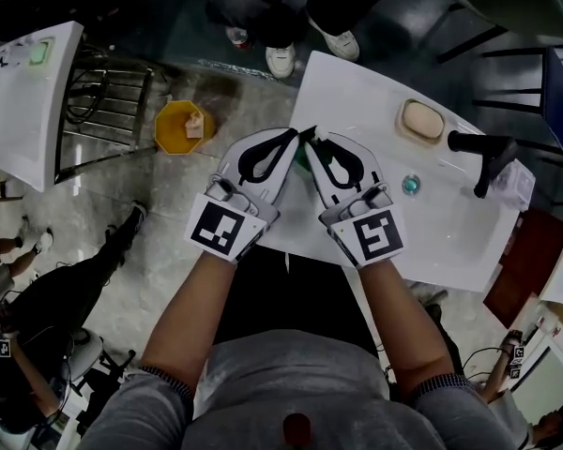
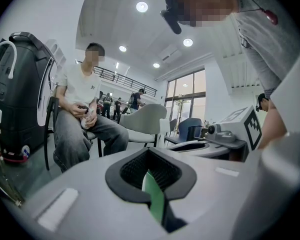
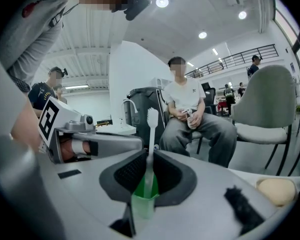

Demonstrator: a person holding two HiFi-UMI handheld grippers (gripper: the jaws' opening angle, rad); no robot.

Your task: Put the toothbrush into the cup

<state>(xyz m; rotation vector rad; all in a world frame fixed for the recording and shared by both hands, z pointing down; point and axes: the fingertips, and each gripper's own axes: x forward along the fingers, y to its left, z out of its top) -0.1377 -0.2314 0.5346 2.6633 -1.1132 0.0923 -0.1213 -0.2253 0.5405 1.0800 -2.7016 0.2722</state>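
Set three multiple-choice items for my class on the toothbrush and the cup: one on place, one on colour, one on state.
1. Where is the toothbrush relative to the cup? A beside it; B inside it; C under it.
2. What colour is the cup? A red; B green; C blue.
3. How does the toothbrush sit? A lying flat; B bristles down; C upright, bristles up.
Answers: 1 B, its handle drops into the cup's mouth; 2 B, the right gripper view shows translucent green; 3 C, its white head rises well above the rim.
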